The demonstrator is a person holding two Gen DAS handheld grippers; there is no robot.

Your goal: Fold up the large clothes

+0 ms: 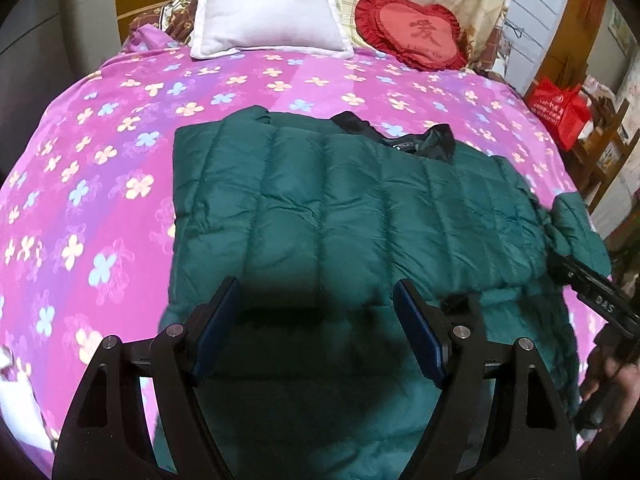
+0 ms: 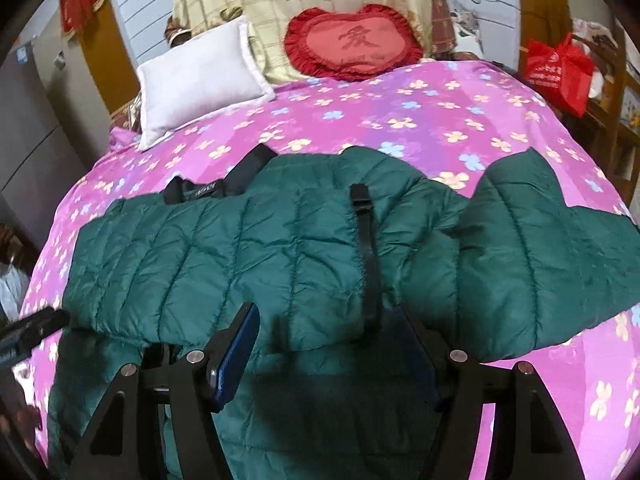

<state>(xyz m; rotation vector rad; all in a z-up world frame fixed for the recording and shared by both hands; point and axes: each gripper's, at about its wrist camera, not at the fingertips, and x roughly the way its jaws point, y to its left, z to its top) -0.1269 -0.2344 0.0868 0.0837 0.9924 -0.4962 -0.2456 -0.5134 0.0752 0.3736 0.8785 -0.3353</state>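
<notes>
A dark green quilted jacket [image 1: 340, 208] lies across the pink flowered bedcover [image 1: 100, 160], its black collar [image 1: 436, 140] toward the pillows. My left gripper [image 1: 317, 286] hovers over the jacket's near part, open, with nothing pinched between its blue pads. In the right wrist view the jacket [image 2: 240, 256] shows a folded-over layer crossed by a black strip [image 2: 366, 256], and one sleeve [image 2: 540, 256] spreads out to the right. My right gripper [image 2: 323, 313] stands open above the fold's near edge. The black strip ends close to its right finger; whether they touch is unclear.
A white pillow [image 1: 268, 8] and a red heart cushion [image 1: 412, 28] lean at the head of the bed. A red bag [image 1: 560, 112] sits on wooden furniture to the right. A grey cabinet [image 2: 28, 152] stands to the left. The person's hand [image 1: 612, 380] shows at the right edge.
</notes>
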